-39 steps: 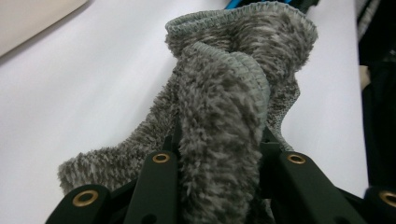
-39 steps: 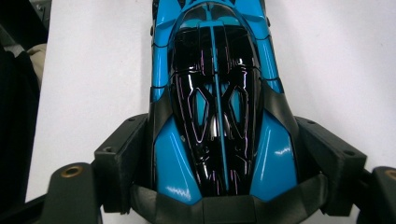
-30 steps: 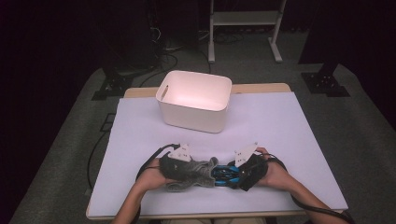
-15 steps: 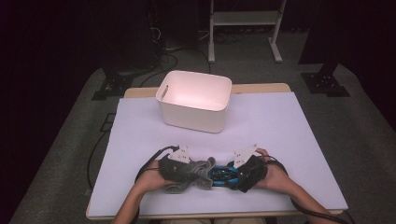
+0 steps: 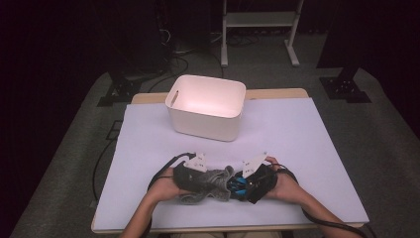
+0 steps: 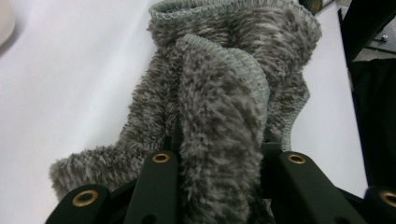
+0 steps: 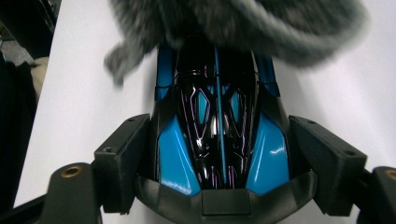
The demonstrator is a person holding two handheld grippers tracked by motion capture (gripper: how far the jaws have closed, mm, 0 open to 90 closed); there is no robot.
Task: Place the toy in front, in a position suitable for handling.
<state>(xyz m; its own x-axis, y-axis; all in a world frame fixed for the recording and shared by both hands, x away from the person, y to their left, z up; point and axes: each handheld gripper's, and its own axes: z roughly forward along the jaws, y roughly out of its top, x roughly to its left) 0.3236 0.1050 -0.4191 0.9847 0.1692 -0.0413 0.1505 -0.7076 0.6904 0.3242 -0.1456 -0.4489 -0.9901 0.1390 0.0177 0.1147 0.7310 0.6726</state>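
Dark room, white-covered surface [image 5: 297,148], grey fuzzy sock [image 5: 210,182] being worked over a blue-and-black toy car [image 5: 238,184] at the near edge.

High view: left gripper [image 5: 190,174] and right gripper [image 5: 257,181] face each other, sock and car between them, white bin [image 5: 207,106] well behind. Left gripper view: left gripper [image 6: 219,158] has its fingers [image 6: 161,179] clenched on a fold of the sock [image 6: 219,93], cuff bunched ahead. Right gripper view: right gripper [image 7: 217,154] has its fingers [image 7: 123,158] grasping the car [image 7: 217,135] by its flanks, nose tucked under the sock [image 7: 233,23]. My guess at the risk: glossy car body could squirt out of the pads if the sock drags, or the fold slips loose and the cuff collapses.
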